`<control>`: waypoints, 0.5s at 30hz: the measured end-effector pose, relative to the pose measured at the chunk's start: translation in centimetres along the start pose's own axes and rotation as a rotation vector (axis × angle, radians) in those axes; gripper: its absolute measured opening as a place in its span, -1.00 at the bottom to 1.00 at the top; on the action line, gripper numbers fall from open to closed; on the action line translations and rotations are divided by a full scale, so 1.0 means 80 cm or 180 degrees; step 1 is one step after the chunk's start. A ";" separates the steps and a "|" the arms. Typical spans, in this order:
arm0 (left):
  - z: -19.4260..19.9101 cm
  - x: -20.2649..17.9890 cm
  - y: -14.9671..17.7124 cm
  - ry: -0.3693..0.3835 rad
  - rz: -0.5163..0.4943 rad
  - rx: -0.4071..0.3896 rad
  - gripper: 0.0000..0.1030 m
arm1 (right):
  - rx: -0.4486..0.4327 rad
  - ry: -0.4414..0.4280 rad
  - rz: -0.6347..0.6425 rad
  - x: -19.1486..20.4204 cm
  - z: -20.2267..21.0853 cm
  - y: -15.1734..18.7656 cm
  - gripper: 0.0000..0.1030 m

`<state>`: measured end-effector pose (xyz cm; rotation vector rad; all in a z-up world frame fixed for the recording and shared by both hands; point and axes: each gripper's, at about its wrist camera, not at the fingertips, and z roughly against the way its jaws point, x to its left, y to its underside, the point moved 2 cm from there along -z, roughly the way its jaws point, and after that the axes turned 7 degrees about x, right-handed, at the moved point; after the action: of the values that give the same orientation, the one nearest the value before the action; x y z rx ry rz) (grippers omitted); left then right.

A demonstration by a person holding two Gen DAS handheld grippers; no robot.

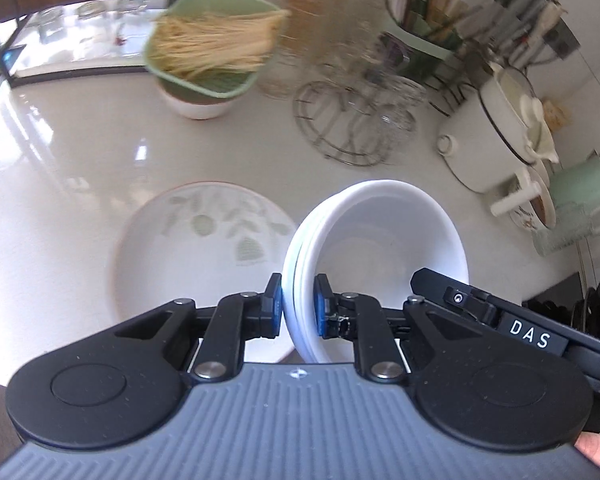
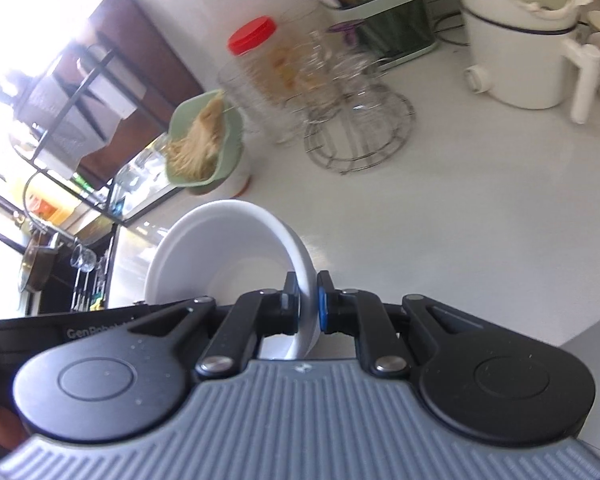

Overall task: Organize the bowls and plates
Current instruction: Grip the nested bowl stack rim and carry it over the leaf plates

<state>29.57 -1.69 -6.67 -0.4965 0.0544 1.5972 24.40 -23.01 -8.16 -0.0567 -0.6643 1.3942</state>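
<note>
My left gripper [image 1: 297, 306] is shut on the left rim of a stack of white bowls [image 1: 380, 236], held tilted above the counter. The right gripper's black body [image 1: 500, 316] shows at the stack's right side. A white plate with a green leaf pattern [image 1: 196, 248] lies flat on the counter just left of the stack. In the right wrist view my right gripper [image 2: 308, 306] is shut on the right rim of the white bowl stack [image 2: 220, 252], whose opening faces left. The left gripper's body [image 2: 80, 330] shows at lower left.
A green colander of noodles [image 1: 208, 40] sits on a white bowl at the back. A red-lidded jar [image 1: 308, 4], a wire rack with glasses [image 1: 352, 120], a utensil holder [image 1: 424, 28], a white lidded pot [image 1: 496, 136] and a green mug [image 1: 584, 192] stand right. A sink rack [image 2: 60, 160] lies left.
</note>
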 end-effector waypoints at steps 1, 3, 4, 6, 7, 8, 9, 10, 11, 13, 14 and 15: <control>0.000 0.008 0.002 -0.0018 0.0026 -0.0021 -0.64 | 0.0015 -0.0003 0.0034 0.007 -0.005 0.000 -0.77; -0.001 0.028 0.007 -0.0016 0.0118 -0.0054 -0.64 | 0.0041 -0.0010 0.0132 0.022 -0.015 0.003 -0.77; -0.005 0.038 0.009 -0.0001 0.0177 -0.0085 -0.64 | 0.0065 -0.0025 0.0165 0.029 -0.019 0.004 -0.76; -0.014 0.055 0.011 0.0012 0.0322 -0.0042 -0.63 | 0.0100 -0.0060 0.0212 0.039 -0.031 0.004 -0.75; -0.016 0.064 0.013 0.0028 0.0394 -0.0063 -0.64 | 0.0130 -0.0059 0.0244 0.043 -0.039 0.004 -0.75; -0.020 0.071 0.014 0.0020 0.0425 -0.0066 -0.64 | 0.0171 -0.0054 0.0238 0.046 -0.047 0.004 -0.75; -0.023 0.078 0.015 0.0017 0.0435 -0.0038 -0.64 | 0.0193 -0.0060 0.0234 0.049 -0.054 0.005 -0.75; -0.028 0.083 0.016 0.0027 0.0421 0.0006 -0.64 | 0.0219 -0.0055 0.0253 0.053 -0.061 0.006 -0.75; -0.032 0.089 0.016 0.0023 0.0429 0.0025 -0.64 | 0.0241 -0.0026 0.0282 0.057 -0.066 0.008 -0.75; -0.038 0.097 0.017 -0.0014 0.0422 0.0005 -0.64 | 0.0276 0.0059 0.0390 0.065 -0.077 0.013 -0.75; -0.043 0.103 0.018 -0.0026 0.0436 0.0021 -0.64 | 0.0313 0.0081 0.0401 0.068 -0.084 0.015 -0.75; -0.046 0.108 0.018 -0.0002 0.0472 0.0035 -0.64 | 0.0355 0.0084 0.0377 0.068 -0.090 0.017 -0.75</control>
<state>29.17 5.05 -13.38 -0.4929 0.1014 1.7409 26.70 -15.27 -12.47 -0.0262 -0.5677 1.5397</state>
